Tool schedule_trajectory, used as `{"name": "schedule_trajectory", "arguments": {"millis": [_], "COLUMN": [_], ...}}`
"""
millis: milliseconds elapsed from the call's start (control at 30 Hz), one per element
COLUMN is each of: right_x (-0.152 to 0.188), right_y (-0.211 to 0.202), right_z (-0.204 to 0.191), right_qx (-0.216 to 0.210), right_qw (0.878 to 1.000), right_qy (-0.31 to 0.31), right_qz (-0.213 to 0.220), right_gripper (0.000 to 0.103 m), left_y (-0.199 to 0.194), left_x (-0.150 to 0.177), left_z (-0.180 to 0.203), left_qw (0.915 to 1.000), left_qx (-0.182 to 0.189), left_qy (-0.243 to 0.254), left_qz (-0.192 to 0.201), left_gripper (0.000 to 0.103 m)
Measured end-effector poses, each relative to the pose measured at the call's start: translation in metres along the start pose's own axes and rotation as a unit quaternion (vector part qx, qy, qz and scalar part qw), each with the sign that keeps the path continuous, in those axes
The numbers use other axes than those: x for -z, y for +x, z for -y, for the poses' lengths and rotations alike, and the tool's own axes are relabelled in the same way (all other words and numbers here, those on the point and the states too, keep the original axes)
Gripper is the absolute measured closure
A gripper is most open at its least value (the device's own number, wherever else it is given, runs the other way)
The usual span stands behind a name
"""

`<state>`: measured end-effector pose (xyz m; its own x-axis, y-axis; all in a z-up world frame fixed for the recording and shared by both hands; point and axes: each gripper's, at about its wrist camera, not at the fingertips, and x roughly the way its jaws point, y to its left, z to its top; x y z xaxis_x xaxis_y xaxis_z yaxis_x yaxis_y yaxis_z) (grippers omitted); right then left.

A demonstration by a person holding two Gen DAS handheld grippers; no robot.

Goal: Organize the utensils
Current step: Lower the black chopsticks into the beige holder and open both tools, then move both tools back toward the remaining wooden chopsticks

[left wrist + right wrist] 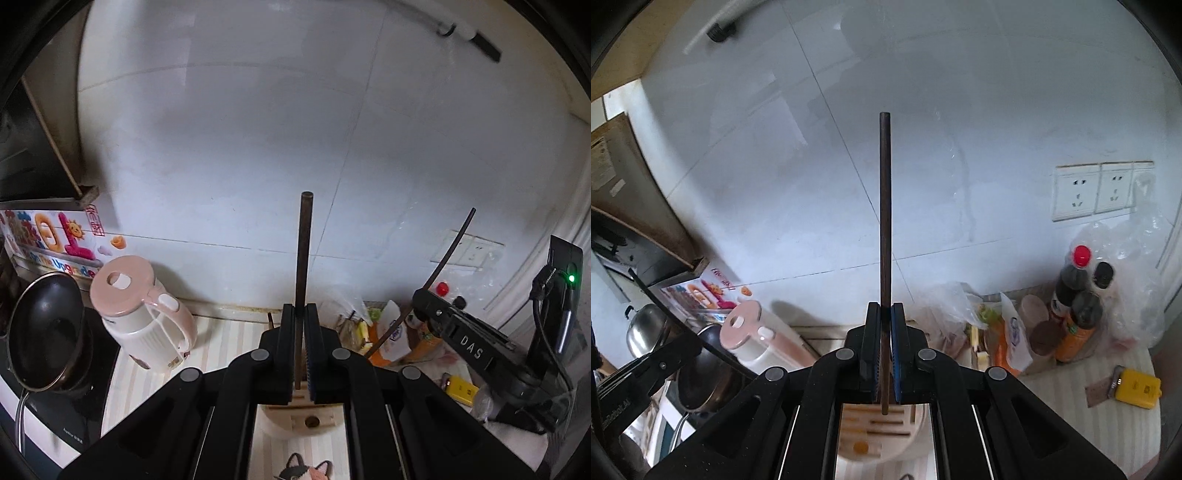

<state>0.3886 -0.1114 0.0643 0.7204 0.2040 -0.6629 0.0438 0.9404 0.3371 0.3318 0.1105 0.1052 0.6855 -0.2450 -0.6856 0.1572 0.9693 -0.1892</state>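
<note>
A dark chopstick (303,258) is standing upright, pinched in the left gripper (300,354); a second chopstick (885,240) is sitting clamped in the right gripper (885,354). Both are hanging over the slotted utensil holder (875,424). A pink kettle (142,314), a frying pan (44,332) and sauce bottles (1075,306) are crowding the striped counter (221,343).

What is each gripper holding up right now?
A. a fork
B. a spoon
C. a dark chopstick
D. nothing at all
C. The left gripper is shut on a dark chopstick that stands upright, and the right gripper is shut on another chopstick, both above a slotted holder.
</note>
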Motion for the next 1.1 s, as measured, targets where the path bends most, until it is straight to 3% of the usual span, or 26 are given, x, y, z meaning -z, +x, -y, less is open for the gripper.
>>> {"name": "schedule_trajectory", "arguments": {"millis": [233,400,433,500,567,633,700,767,833,967,1033,1100], "right_x": [0.012,0.022,0.023,0.022,0.021,0.022,0.027,0.034,0.049,0.084,0.105,0.125], "right_y": [0.052,0.079,0.078,0.069,0.054,0.041,0.027,0.012,0.002,-0.007,-0.006,-0.002], "right_z": [-0.004,-0.003,0.000,0.004,0.010,0.019,0.029,0.041,0.062,0.106,0.129,0.151], "right_qx": [0.017,0.012,0.008,0.008,0.007,0.014,0.024,0.041,0.057,0.089,0.108,0.131], "right_qw": [1.000,0.996,0.996,0.996,0.997,0.997,0.997,0.996,0.994,0.988,0.983,0.977], "right_qy": [-0.018,-0.034,-0.031,-0.023,-0.011,0.001,0.012,0.023,0.043,0.076,0.086,0.093], "right_qz": [-0.015,-0.085,-0.089,-0.084,-0.075,-0.070,-0.067,-0.069,-0.079,-0.104,-0.120,-0.140], "right_gripper": [0.098,0.096,0.091,0.076,0.071,0.071,0.067,0.060,0.051,0.044,0.036,0.036], "left_y": [0.052,0.062,0.057,0.046,0.036,0.025,0.019,0.016,0.019,0.034,0.050,0.066], "left_x": [0.002,0.010,0.011,0.012,0.015,0.021,0.031,0.048,0.062,0.103,0.128,0.150], "left_z": [-0.003,-0.009,-0.008,-0.008,-0.010,-0.015,-0.019,-0.023,-0.022,-0.015,-0.006,0.007], "left_qw": [0.9989,0.9949,0.9951,0.9955,0.9961,0.9962,0.9955,0.9933,0.9917,0.9885,0.9840,0.9791], "left_qx": [-0.009,-0.014,-0.018,-0.035,-0.049,-0.059,-0.072,-0.094,-0.106,-0.108,-0.117,-0.124], "left_qy": [0.008,-0.015,-0.017,-0.013,-0.016,-0.025,-0.029,-0.032,-0.032,-0.030,-0.019,-0.007], "left_qz": [-0.046,-0.099,-0.096,-0.087,-0.072,-0.059,-0.055,-0.059,-0.065,-0.101,-0.133,-0.160], "left_gripper": [0.101,0.096,0.093,0.078,0.035,0.019,0.018,0.000,0.000,0.000,0.000,0.000]}}
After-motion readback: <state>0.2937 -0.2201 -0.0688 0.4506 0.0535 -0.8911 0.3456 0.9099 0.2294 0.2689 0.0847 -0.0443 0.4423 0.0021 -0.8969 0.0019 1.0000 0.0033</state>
